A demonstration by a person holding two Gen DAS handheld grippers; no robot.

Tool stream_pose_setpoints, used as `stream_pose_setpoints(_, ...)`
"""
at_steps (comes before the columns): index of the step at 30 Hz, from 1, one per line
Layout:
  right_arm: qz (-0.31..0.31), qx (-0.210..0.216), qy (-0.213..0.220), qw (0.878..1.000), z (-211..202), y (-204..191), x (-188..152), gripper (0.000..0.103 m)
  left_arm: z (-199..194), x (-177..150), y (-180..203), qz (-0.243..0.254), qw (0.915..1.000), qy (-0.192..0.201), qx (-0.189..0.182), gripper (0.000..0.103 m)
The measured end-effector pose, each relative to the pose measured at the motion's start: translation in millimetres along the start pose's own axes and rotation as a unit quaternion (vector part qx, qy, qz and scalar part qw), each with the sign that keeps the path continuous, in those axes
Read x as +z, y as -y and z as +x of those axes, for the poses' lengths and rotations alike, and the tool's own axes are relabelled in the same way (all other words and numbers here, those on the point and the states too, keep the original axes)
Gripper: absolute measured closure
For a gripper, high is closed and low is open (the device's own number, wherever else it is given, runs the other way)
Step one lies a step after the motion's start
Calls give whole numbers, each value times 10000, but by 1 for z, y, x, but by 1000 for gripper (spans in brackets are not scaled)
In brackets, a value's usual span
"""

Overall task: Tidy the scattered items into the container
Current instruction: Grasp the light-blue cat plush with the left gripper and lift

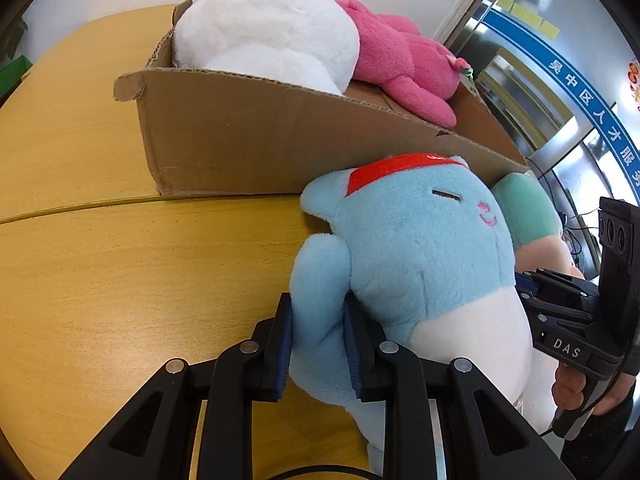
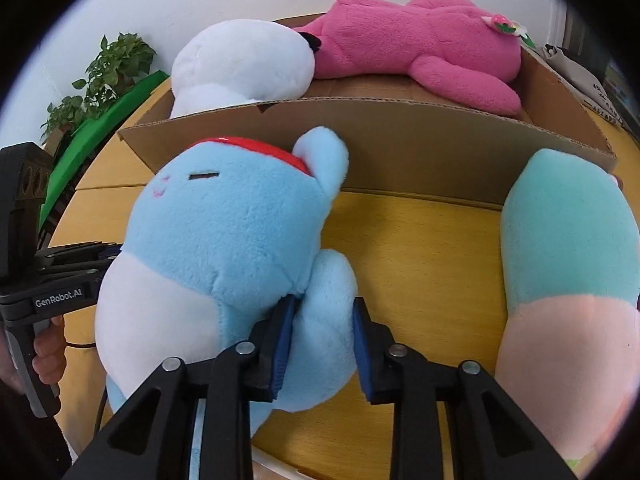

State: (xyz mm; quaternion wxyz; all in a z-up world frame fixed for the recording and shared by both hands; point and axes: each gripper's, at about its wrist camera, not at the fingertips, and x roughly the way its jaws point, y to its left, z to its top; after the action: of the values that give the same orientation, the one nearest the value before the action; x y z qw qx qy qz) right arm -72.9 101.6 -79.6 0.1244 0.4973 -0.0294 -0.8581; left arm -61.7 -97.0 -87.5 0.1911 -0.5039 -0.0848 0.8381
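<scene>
A light blue plush toy (image 1: 420, 248) with a red headband and white belly lies on the wooden table against the front wall of a cardboard box (image 1: 248, 148). My left gripper (image 1: 318, 340) is shut on one of its arms. My right gripper (image 2: 324, 344) is shut on its other arm; the toy (image 2: 224, 232) fills the left of the right wrist view. The box (image 2: 400, 140) holds a white plush (image 1: 264, 28) and a pink plush (image 1: 404, 56), also seen in the right wrist view as the white plush (image 2: 240, 60) and pink plush (image 2: 420, 44).
A mint-and-peach plush (image 2: 568, 280) lies on the table to the right of the blue toy, also visible in the left wrist view (image 1: 528, 212). Potted plants (image 2: 108, 72) stand beyond the table's far left. The wooden table (image 1: 120, 280) extends left of the box.
</scene>
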Motion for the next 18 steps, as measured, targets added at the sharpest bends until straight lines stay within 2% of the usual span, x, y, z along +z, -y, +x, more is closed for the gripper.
stream_pose_setpoints(4,68,23,309,9995,-16,3,4,87,-19,6,15,110,9997,195,-6,81)
stream_pose_setpoints(8,16,-62,871,9962,-52,5,24,88,-61,31,42,393,9956,847,-49,81)
stream_pose_setpoints(13,-64,-200,1781,9838,-108,15,71,88,-87,97,72,890,9843,1521,90,81)
stream_pose_setpoints(15,-135,-332,2082,9774,-124,21,101,88,-83,126,87,1005,9814,1622,222,81)
stream_pose_setpoints(18,-157,-535,2261,9725,-127,32,147,88,-59,169,101,1045,9818,1536,394,81)
